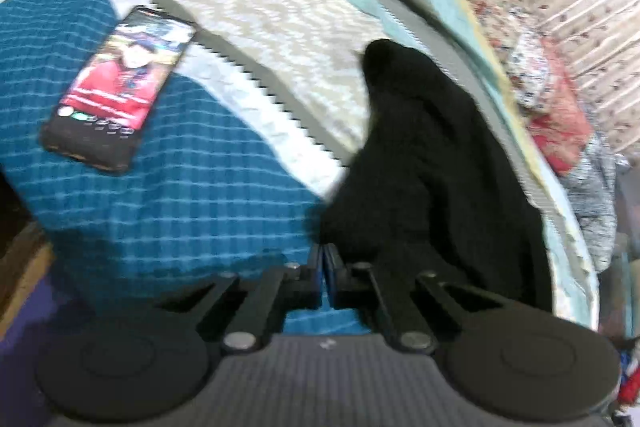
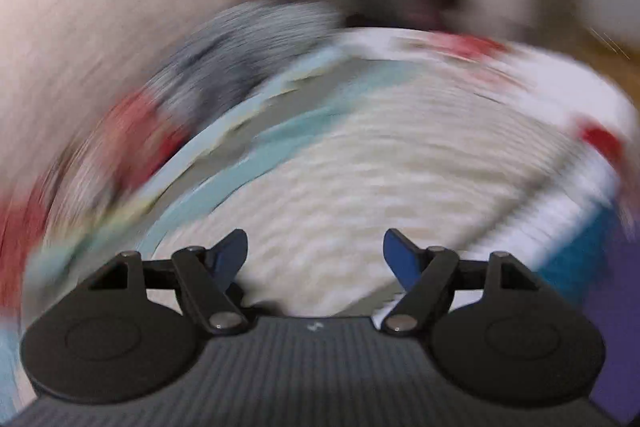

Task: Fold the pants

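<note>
Pants point(image 1: 432, 163) — black, bunched, draped on bed; left gripper point(image 1: 325, 259) jaws pinched on edge; right gripper point(image 2: 316, 255) jaws wide, empty.

The left wrist camera sits behind the left gripper point(image 1: 325, 259) and looks steeply down along its fingers, close above the bed point(image 1: 180, 195). The right wrist camera sits behind the right gripper point(image 2: 316, 255), also facing the bed from close range; this view is motion-blurred. Both views share the cream chevron quilt panel point(image 1: 272, 27) and its teal border point(image 1: 440, 3).
</note>
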Tool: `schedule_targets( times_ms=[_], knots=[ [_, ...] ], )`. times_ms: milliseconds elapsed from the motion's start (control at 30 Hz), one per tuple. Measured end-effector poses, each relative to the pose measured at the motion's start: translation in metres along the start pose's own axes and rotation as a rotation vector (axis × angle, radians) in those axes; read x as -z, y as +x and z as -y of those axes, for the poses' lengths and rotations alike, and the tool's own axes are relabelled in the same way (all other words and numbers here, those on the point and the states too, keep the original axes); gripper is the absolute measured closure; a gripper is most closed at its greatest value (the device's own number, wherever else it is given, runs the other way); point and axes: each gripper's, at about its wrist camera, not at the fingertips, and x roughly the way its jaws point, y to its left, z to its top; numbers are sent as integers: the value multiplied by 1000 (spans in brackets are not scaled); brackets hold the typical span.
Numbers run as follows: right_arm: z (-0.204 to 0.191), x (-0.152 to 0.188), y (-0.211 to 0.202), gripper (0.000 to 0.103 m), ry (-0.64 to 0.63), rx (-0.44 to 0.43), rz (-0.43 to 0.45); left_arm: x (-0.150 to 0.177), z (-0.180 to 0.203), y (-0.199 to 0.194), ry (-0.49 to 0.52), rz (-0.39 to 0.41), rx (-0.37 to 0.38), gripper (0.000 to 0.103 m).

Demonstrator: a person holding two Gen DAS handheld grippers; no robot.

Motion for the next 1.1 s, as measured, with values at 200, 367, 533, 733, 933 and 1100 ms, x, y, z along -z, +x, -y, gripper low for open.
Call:
schedule_targets(
  times_ms=[200,367,533,733,933,1100],
  knots=[
    [-113,36,31,27,-657,-183,-162,5,4,3,-22,-37,27,94],
    [-144,64,61,26,-875,-246,-360,12,25,13,33,-41,29,53],
    [-131,73,100,85,-880,-180,-473,10,43,34,72,-90,65,77],
    [-107,-28,85,91,-601,-85,-198,8,53,49,115,-107,21,93],
    [-25,-135,83,44,-159,381,244,7,44,52,93,-119,11,86],
    [16,-113,85,25,18,316,180,4,39,51,95,-113,6,54]
  ],
)
